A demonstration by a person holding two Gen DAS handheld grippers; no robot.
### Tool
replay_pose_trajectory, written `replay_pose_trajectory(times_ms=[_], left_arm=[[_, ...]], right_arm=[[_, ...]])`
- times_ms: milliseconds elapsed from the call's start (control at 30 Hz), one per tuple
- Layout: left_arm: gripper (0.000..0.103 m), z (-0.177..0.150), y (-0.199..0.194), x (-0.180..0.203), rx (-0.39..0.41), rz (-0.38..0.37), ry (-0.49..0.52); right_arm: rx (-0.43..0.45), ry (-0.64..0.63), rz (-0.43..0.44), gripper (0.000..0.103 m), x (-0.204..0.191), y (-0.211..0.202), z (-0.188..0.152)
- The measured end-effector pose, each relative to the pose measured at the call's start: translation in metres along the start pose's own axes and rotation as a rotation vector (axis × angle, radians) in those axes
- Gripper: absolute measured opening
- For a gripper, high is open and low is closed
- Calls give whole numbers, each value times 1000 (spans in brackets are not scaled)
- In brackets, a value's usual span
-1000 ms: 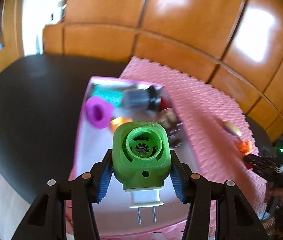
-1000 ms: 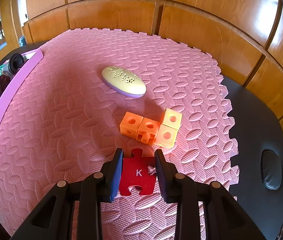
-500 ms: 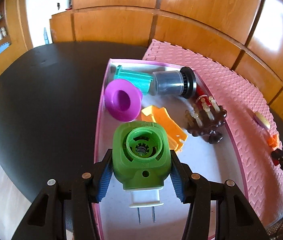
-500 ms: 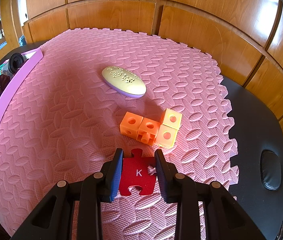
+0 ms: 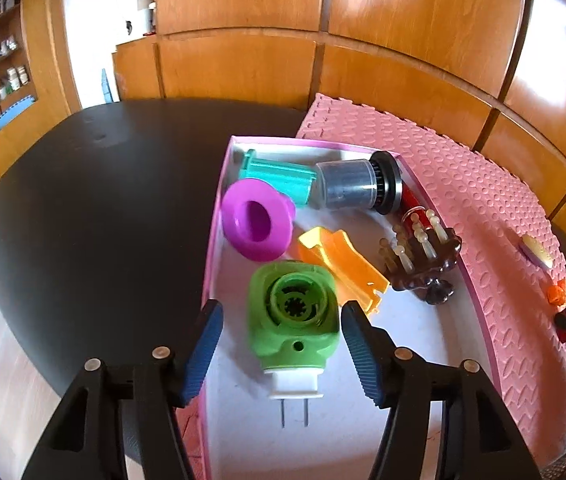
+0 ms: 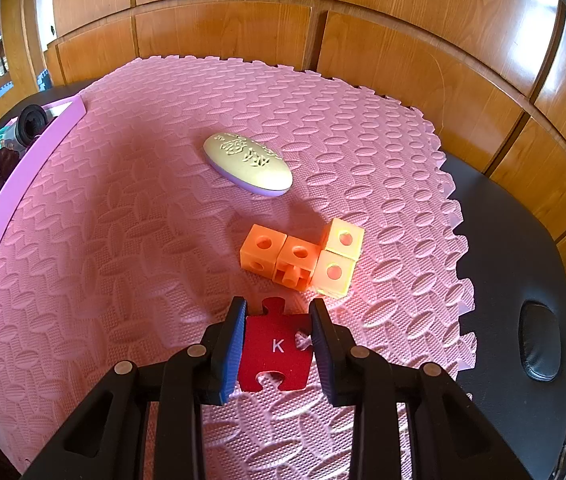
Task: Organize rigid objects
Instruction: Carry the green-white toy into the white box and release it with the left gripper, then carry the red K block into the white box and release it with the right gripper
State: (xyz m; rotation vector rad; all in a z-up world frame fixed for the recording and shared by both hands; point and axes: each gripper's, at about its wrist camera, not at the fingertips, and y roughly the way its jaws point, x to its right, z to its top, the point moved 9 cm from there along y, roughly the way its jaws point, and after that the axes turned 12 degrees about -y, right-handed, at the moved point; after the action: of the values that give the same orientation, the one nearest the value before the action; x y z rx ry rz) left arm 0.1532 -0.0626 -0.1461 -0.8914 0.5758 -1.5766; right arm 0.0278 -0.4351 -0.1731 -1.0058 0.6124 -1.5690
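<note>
Two ribbed claws, left claw [image 5: 279, 344] spread around glossy green plug [image 5: 293, 316], right claw [image 6: 279, 344] pinching felt puzzle piece [image 6: 275, 350]

Green plug-in device [image 5: 293, 316] motion-blurred; red tube [image 5: 410, 200] mostly hidden behind grey cylinder [image 5: 347, 190].

The left wrist camera sat just behind the left gripper [image 5: 279, 344], looking forward and down along its fingers from close above the pink tray [image 5: 213, 240], with the wood-panelled wall [image 5: 243, 64] beyond. The right wrist camera sat likewise behind the right gripper [image 6: 277, 344], close over the pink foam mat [image 6: 123, 240] and facing the same panelled wall. Both views shared the mat, the tray's rim, the cream oval soap [image 6: 247, 163] and the orange cubes [image 6: 303, 258]; the left view caught these small at its right edge, and the right view caught the tray at its left edge.
</note>
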Motion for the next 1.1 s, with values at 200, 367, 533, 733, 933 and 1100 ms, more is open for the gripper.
replay_pose_trajectory(times_ms=[200, 367, 533, 733, 933, 1100], left_arm=[[63, -5, -19, -2, 46, 20, 6], [68, -7, -34, -1, 78, 22, 4], [70, -6, -47, -1, 112, 17, 5], [70, -7, -57, -4, 138, 16, 12], [70, -6, -62, -9, 152, 7, -1], [70, -8, -60, -16, 146, 11, -17]], right_arm=[[-1, 0, -3, 31, 0, 0, 0], [-2, 5, -7, 31, -1, 0, 0], [-3, 9, -12, 31, -1, -1, -1], [-8, 31, -6, 31, 0, 0, -1], [-34, 50, -18, 31, -3, 0, 2], [-35, 60, 53, 31, -26, -2, 7]])
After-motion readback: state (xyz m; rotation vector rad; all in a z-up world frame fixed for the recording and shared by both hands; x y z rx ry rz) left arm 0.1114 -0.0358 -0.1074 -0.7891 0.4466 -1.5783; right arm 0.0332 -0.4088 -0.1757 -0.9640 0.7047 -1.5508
